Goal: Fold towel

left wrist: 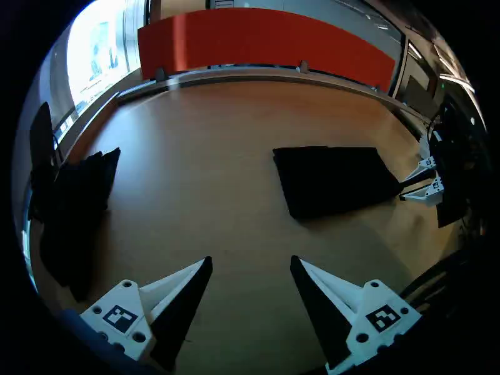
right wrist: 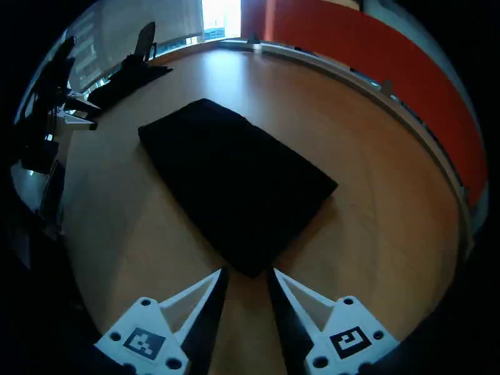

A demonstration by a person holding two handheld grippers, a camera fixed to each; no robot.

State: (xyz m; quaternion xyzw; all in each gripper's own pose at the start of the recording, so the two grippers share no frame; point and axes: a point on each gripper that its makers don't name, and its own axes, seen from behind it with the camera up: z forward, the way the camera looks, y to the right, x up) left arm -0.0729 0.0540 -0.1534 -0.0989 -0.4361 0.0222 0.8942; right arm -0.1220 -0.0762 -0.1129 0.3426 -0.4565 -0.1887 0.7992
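- The towel (right wrist: 234,187) is black cloth lying flat on the wooden table (right wrist: 375,206) as a neat rectangle; it already looks folded at least once, though I cannot count the layers
- I judge it light, soft and limp: it will sag and drape the moment I lift it, and it will not break
- A stacked fold can slide apart, so I would pinch through every layer at a corner rather than skim only the top one
- The best hold for me is the near corner, which points straight at my right gripper (right wrist: 247,278); the matching corner along the same short edge suits my other hand
- My right gripper is narrowly parted, its fingers close to each other but not meeting, with the towel's near corner just at the tips; I see nothing clamped, and I cannot tell whether a tip brushes the cloth
- My left gripper (left wrist: 250,269) is spread wide over bare wood, holding nothing and touching nothing, well apart from the towel, which lies farther off and to the right in the left gripper view
- A dark pile (left wrist: 75,212) of cloth sits at the left edge of the table, well clear of the towel
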